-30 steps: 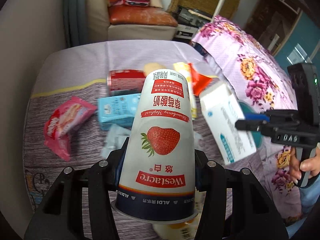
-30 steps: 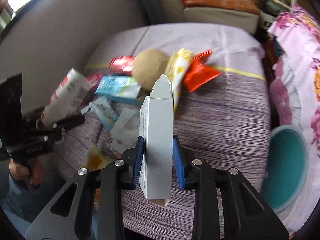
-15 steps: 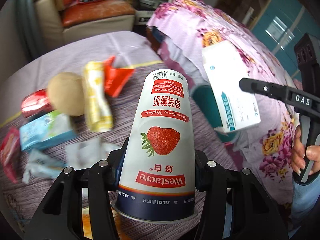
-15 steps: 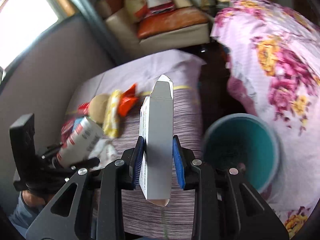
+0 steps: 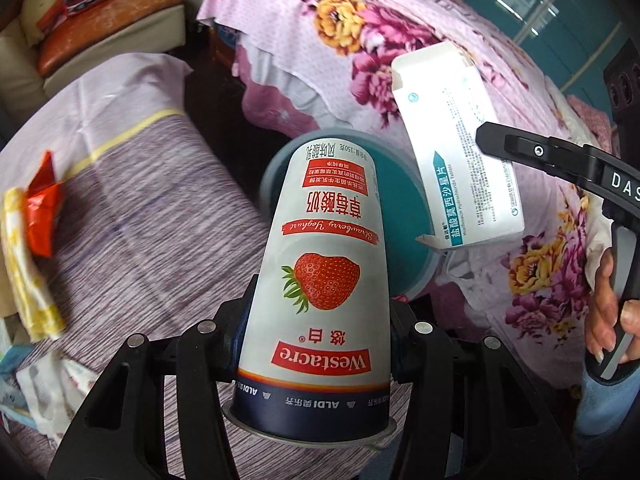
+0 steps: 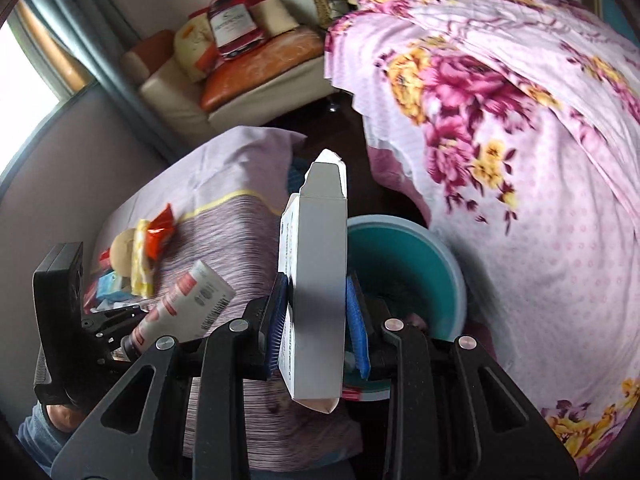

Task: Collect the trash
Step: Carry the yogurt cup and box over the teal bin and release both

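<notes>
Striped purple cloth covers the bench [image 5: 152, 216], and a pink flowered bedspread [image 6: 520, 128] fills the right side of both views, with a cream armchair [image 6: 240, 92] behind.

We see the left tool [image 5: 316, 332] clamped on a strawberry yogurt cup [image 5: 320, 280]. Its black fingers [image 5: 224, 336] press the cup's sides near the wide rim, which faces the camera, so the print reads upside down to us. The cup's narrow end points out over a teal bin [image 5: 404, 240] that stands just beside the bench edge, between the bench and the bed.

Our right tool [image 6: 316, 312] is closed on a white medicine box [image 6: 316, 280], its blue pads [image 6: 356, 320] pressing the two broad faces. The box stands upright in the grip with both end flaps open. From the right wrist view the box sits in front of the bin's left rim; from the left wrist view it hangs tilted at the bin's right edge, near the cup but apart from it.

A hand [image 5: 608, 312] grips the right tool's handle at the far right of the left view.

Farther out on the bench lie an orange wrapper [image 5: 44, 204] touching a yellow packet [image 5: 24, 272], with a round tan object [image 6: 124, 248] beside them. More wrappers lie at the bench's left edge, too blurred for us to tell apart.
</notes>
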`<state>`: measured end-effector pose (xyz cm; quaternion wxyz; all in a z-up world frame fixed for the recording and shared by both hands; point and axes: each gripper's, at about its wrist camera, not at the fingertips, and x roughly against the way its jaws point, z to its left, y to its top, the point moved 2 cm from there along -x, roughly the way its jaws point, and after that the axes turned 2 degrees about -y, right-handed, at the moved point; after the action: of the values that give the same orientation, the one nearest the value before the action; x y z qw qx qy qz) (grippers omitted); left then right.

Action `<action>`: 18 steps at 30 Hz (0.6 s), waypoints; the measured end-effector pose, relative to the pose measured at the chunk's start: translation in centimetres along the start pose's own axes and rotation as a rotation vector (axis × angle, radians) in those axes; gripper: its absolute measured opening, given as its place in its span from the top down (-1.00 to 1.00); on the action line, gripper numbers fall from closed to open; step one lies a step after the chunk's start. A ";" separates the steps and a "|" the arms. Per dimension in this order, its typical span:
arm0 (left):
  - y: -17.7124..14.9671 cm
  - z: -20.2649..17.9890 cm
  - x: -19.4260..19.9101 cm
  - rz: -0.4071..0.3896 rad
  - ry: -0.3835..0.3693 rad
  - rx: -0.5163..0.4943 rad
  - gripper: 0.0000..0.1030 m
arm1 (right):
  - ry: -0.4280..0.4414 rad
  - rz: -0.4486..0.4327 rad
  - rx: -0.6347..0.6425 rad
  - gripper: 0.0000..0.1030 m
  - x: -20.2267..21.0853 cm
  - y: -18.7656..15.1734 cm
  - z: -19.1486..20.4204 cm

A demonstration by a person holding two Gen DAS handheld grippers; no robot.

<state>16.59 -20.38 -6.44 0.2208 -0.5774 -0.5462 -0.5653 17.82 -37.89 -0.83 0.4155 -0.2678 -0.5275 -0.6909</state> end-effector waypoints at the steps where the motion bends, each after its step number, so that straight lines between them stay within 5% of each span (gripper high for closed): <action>1: 0.3 -0.4 -0.7 0.011 0.000 -0.005 -0.02 | -0.005 0.003 -0.006 0.47 -0.1 -0.1 -0.5; 12: 2.6 -1.0 -4.6 0.061 0.020 0.020 -0.03 | -0.030 0.039 -0.058 0.47 -1.7 -0.3 -4.0; 18: 3.0 -0.4 -5.0 0.045 0.016 0.055 -0.33 | -0.041 0.056 -0.064 0.47 -2.7 -0.3 -4.6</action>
<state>20.22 -23.52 -9.73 0.2536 -0.5786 -0.5466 -0.5497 19.27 -41.43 -4.50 0.4150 -0.3096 -0.5057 -0.6901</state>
